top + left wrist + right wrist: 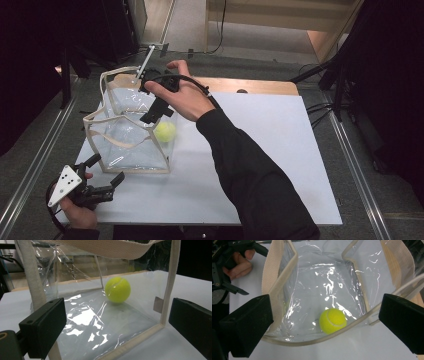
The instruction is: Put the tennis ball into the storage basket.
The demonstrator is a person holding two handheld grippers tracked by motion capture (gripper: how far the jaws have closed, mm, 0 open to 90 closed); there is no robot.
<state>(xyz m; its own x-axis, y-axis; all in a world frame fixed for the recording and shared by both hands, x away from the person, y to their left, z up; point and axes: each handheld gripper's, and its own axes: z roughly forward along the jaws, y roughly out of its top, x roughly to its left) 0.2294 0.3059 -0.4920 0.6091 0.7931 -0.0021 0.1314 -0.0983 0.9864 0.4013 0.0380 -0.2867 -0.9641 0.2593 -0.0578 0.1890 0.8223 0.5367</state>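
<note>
the black two-jaw left gripper (106, 176) sits at seven o'clock, jaws spread; the black two-jaw right gripper (150, 100) hangs at eleven o'clock, jaws apart, pointing down.

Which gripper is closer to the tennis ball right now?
Right. The right gripper hangs above the bag's open top, over the tennis ball; the left gripper sits outside the bag's near corner.

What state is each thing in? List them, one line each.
Clear bag: upright on the table, top open.
Tennis ball: resting on the bag's floor, loose.
Left gripper: open, beside the bag, holding nothing.
Right gripper: open, above the bag's mouth, empty.
</note>
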